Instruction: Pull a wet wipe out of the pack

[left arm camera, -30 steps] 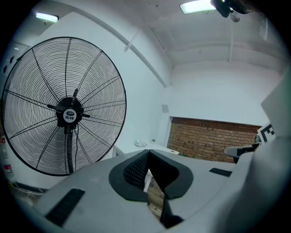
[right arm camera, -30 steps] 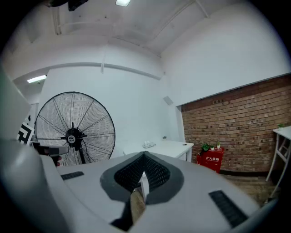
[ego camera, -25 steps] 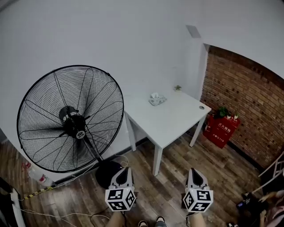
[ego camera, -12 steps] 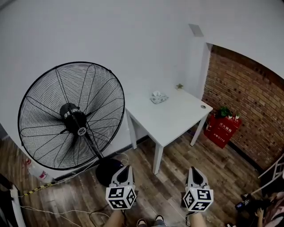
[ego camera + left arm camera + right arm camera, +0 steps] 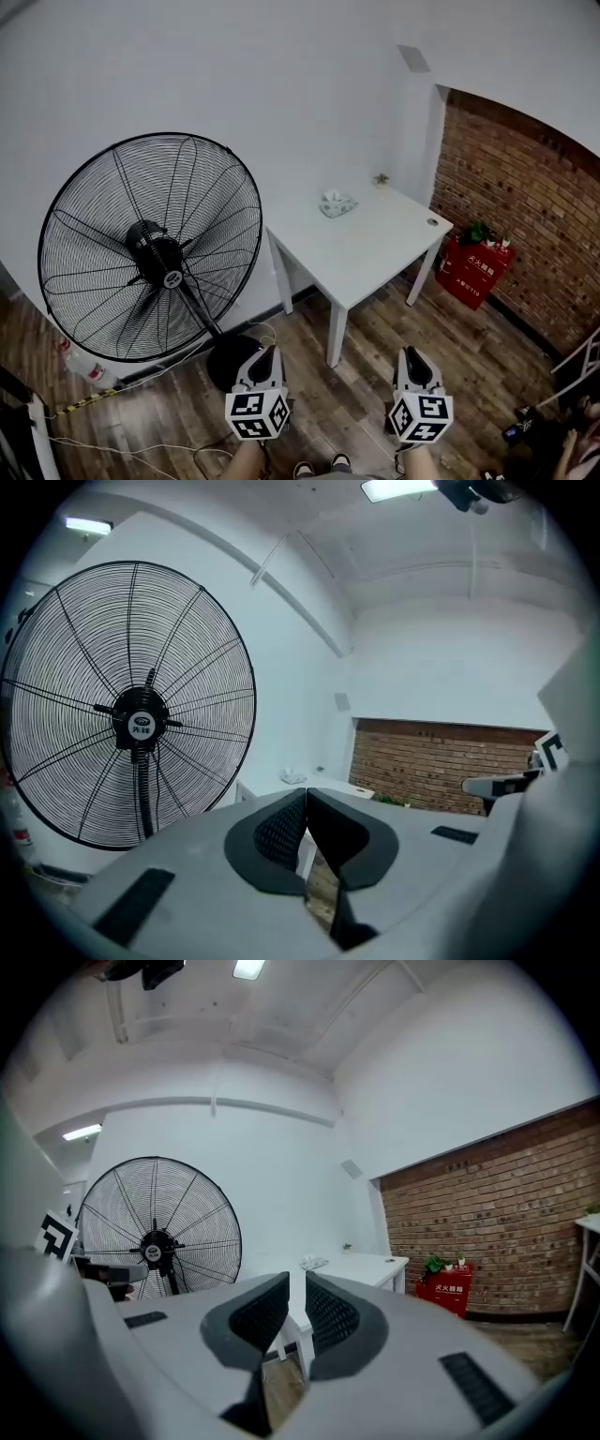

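My left gripper (image 5: 266,356) has its jaws pressed together on nothing. My right gripper (image 5: 411,358) shows a narrow gap, also empty. The wipe pack (image 5: 336,202) lies by the table's (image 5: 375,246) back edge, well apart from both.

Pack (image 5: 337,203) lying on the far part of the white table (image 5: 375,253)

The pack is small, low and pale with a greyish pattern. It sits toward the tabletop's 11 o'clock corner, close to the wall, at about 1 o'clock in the head view. A white wipe (image 5: 329,197) pokes up from its top in a crumpled tuft.
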The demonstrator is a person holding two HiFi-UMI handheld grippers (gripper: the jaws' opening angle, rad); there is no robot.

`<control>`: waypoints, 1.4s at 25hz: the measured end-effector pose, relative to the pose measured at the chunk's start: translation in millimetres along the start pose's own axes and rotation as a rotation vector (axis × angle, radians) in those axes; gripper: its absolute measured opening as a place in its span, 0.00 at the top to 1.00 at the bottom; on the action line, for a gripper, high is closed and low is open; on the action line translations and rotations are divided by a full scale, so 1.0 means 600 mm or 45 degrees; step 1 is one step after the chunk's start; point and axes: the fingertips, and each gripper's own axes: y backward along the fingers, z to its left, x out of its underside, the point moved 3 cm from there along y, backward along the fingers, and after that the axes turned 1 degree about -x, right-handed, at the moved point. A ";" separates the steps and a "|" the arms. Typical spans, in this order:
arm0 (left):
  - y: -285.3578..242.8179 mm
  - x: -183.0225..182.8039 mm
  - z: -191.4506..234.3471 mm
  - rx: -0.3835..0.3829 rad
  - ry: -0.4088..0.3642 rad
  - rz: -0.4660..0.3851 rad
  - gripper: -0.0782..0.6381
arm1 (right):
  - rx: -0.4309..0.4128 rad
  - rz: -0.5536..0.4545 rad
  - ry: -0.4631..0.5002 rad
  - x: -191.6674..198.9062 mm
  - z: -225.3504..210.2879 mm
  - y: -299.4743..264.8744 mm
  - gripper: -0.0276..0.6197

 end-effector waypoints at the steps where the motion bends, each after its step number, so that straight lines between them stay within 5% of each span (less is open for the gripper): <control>1: -0.001 0.001 -0.001 -0.003 -0.001 0.001 0.87 | -0.004 0.000 -0.003 0.000 -0.001 -0.002 0.87; 23: -0.096 0.008 -0.074 -0.066 0.011 0.025 0.87 | -0.118 0.009 -0.012 -0.017 -0.096 -0.075 0.73; 35: -0.203 0.026 -0.139 0.023 -0.024 0.109 0.87 | -0.027 0.069 -0.115 0.009 -0.199 -0.120 0.76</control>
